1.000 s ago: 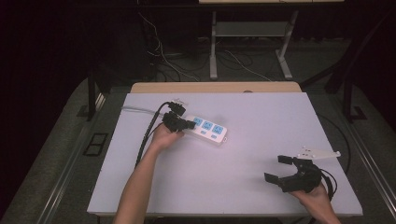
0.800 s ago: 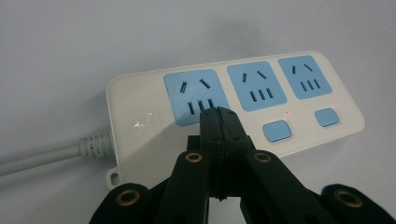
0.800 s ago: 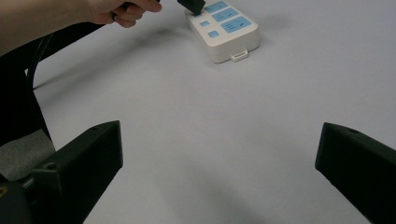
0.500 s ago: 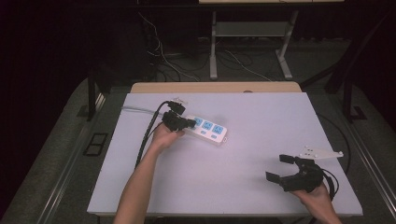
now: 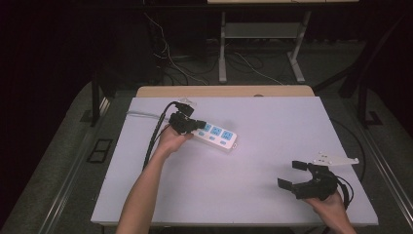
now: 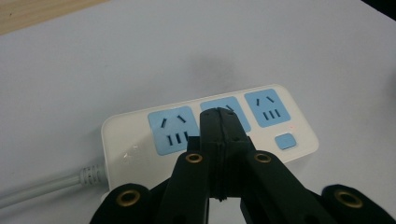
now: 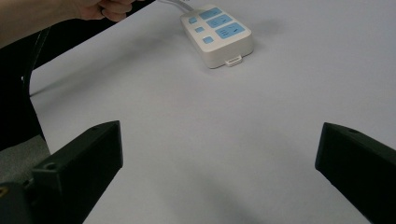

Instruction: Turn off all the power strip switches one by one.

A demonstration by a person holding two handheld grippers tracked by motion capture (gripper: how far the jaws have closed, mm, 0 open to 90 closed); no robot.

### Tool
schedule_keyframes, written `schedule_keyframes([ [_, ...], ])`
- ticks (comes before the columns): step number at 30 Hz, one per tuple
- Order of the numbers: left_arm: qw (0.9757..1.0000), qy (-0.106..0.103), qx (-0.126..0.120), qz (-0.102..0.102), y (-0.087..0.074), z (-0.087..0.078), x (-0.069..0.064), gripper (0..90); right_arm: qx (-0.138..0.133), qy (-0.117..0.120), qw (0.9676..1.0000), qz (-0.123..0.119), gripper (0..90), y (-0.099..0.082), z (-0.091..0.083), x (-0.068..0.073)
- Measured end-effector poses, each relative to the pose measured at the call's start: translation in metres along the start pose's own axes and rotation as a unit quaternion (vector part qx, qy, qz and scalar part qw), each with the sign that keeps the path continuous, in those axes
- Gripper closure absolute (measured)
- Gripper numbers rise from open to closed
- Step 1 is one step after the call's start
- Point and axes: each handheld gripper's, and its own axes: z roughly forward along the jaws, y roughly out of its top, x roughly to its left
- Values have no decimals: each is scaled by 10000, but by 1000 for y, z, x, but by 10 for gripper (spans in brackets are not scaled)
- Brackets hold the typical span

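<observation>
Where the person's right hand (image 5: 327, 204) comes in at the near right corner of the table (image 5: 272, 195), the right gripper (image 5: 292, 174) rests low over the pale surface with its two black jaws spread wide and nothing between them. In the right gripper view those jaws stand far apart at the bottom corners, with bare table between. A grey three-cornered plate (image 5: 336, 159) sits on top of this gripper, and its cable loops off the table's right edge.

Farther in and well apart from it, towards the left, the person's left forearm reaches up the table to the left hand (image 5: 169, 139), which holds the left gripper (image 5: 198, 125). Its jaws are pressed together with nothing caught between them. In the left gripper view their joined tips hang over the middle blue socket of the white power strip (image 6: 140, 135); whether they touch it I cannot tell.

The power strip (image 5: 216, 137) lies flat on the left half of the table, slanted, with three blue sockets and a small blue button (image 6: 286, 141) at its far end. Its pale cord (image 6: 42, 191) leaves the end nearest the left hand. Beyond, a wooden strip (image 5: 224, 91) borders the table's far edge.
</observation>
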Motion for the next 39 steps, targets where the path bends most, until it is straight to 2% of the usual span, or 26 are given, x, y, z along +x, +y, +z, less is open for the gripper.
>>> schedule_keyframes([
  [10,9998,-107,-11,190,2,1,-12,895,14,-3,10000,-6,6,0,1,0],
  [16,9994,-144,152,278,-1,10,-15,895,40,9,10000,-14,6,0,1,1],
  [24,9990,-198,264,307,-3,21,-18,895,70,20,10000,-34,6,0,1,1],
  [39,9981,-264,423,375,-7,29,-19,894,121,39,9999,-74,6,0,3,2],
])
